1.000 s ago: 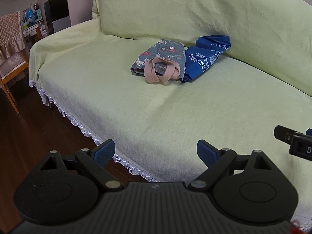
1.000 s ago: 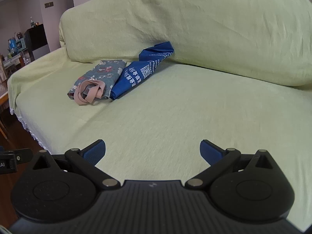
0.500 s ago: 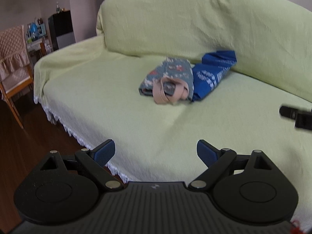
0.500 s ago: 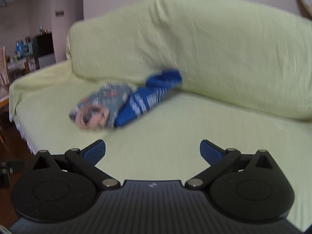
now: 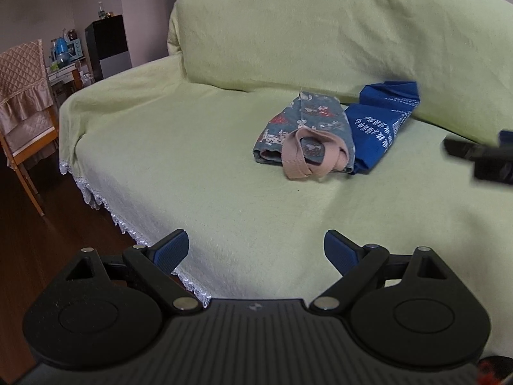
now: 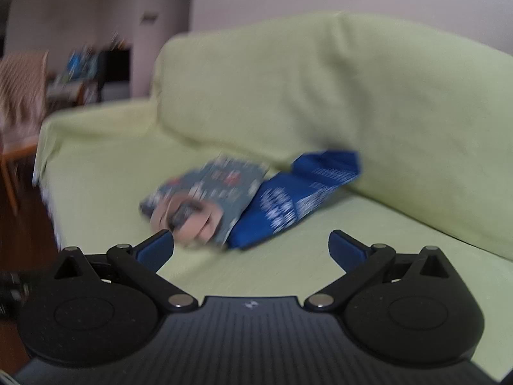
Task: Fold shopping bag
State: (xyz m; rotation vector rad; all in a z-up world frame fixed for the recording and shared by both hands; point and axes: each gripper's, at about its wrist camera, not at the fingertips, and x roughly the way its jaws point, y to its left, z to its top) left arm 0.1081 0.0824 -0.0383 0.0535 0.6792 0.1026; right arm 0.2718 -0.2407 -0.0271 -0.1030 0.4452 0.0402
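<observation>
I have both grippers out over the sofa [image 5: 198, 147] seat, the left gripper [image 5: 256, 250] and the right gripper [image 6: 251, 245] each with fingers spread wide and holding nothing, I judge ready for a first grasp. The floral shopping bag [image 5: 304, 125] lies bundled near the sofa's backrest, its tan handles [image 5: 307, 160] looped toward me. Touching its right side is a blue shopping bag [image 5: 381, 122] with white printed characters, too small to read.
</observation>
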